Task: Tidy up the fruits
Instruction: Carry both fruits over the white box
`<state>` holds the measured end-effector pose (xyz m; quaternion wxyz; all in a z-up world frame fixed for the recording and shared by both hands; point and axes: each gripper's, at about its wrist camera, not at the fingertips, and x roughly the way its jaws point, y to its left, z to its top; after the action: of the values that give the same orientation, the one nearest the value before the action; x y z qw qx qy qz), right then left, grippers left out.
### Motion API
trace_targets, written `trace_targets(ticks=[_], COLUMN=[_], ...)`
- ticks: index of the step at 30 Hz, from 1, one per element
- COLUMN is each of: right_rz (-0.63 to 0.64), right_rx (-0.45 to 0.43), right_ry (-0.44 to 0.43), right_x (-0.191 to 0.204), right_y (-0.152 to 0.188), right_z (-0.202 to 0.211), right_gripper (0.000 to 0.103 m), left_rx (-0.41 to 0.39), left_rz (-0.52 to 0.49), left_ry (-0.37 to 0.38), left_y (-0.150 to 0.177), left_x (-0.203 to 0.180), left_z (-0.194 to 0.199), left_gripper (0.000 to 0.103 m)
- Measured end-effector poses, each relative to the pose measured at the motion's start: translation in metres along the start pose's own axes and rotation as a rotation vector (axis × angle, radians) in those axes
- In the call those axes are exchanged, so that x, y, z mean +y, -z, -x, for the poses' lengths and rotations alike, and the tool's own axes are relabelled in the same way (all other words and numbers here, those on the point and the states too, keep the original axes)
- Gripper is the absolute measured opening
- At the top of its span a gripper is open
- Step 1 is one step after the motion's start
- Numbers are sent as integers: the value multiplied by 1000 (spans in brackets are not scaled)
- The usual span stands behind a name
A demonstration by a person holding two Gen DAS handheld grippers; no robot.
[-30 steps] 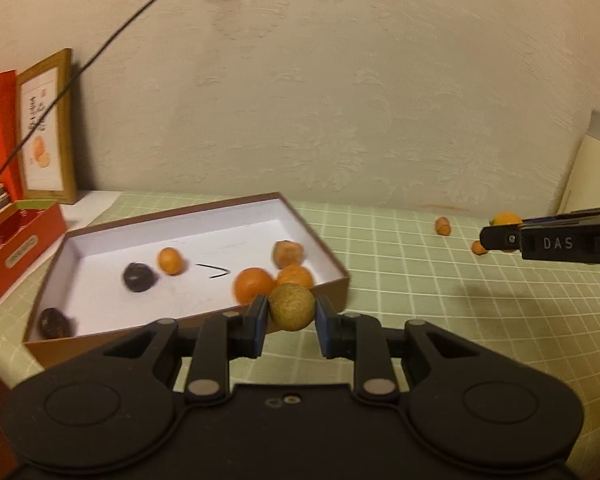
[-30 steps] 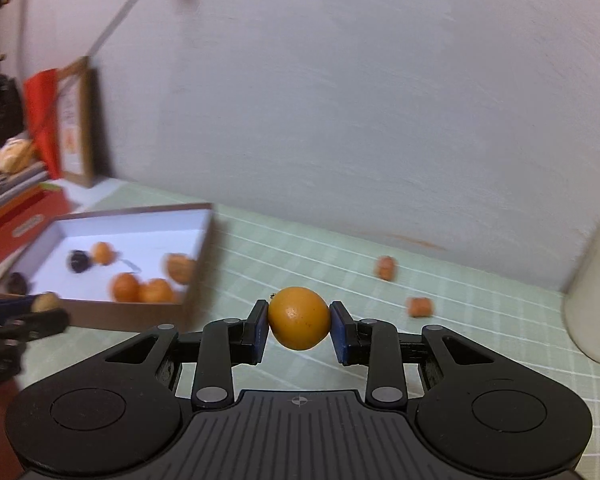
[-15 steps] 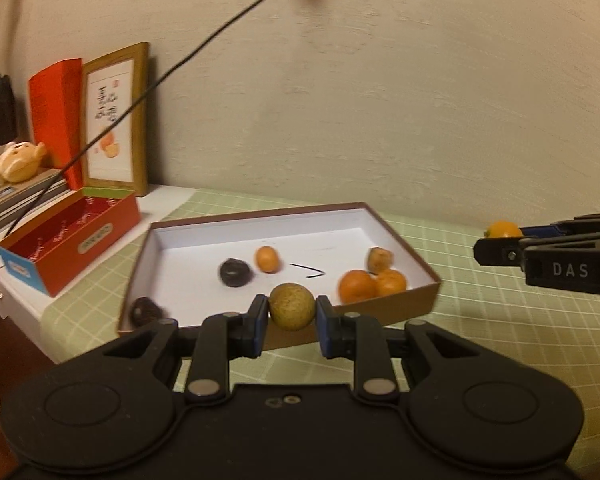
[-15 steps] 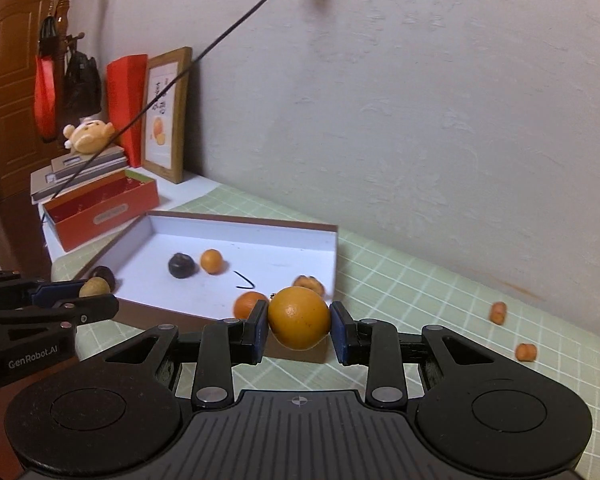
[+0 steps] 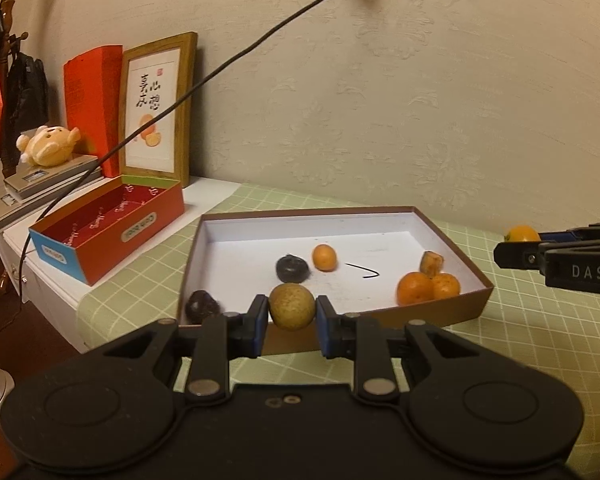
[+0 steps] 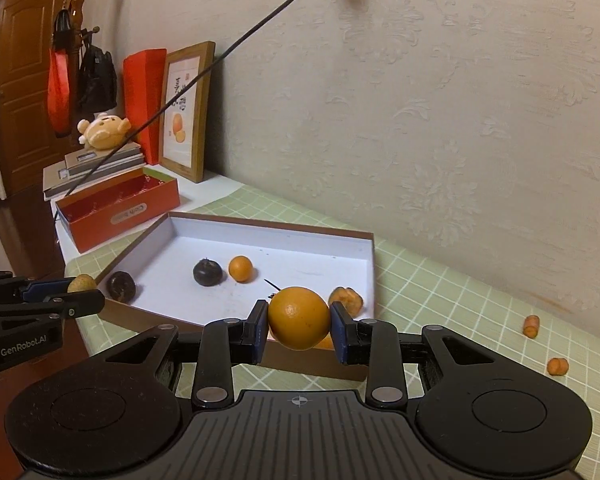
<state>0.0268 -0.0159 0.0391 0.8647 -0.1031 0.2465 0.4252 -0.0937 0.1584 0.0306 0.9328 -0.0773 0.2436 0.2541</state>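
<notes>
Now the left gripper [image 5: 292, 312] is pinching a brownish round fruit [image 5: 292, 306] and the right gripper [image 6: 299, 322] an orange [image 6: 299, 317], both hovering at the shallow box [image 5: 452, 236], likely about to lower them inside and release.

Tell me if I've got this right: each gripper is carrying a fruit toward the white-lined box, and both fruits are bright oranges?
Not quite. Only the right gripper holds a bright orange. The left gripper holds a dull yellow-brown fruit, seen clamped between its jaws in the left wrist view. The rest stands: each carries one fruit by the white-lined box.
</notes>
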Motion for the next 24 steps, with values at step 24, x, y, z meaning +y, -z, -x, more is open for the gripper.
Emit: trace_targets(ticks=[24], right_rz=[-89], right_rx=[15], right_ry=[26], right_x=[-22], right_y=[-21], right_z=[-61], right_gripper=[33], left_rx=[-3], left_rz=[74], left_ry=[-86], left_y=[-27], left_x=[45], left_z=[-53], left_gripper=[15])
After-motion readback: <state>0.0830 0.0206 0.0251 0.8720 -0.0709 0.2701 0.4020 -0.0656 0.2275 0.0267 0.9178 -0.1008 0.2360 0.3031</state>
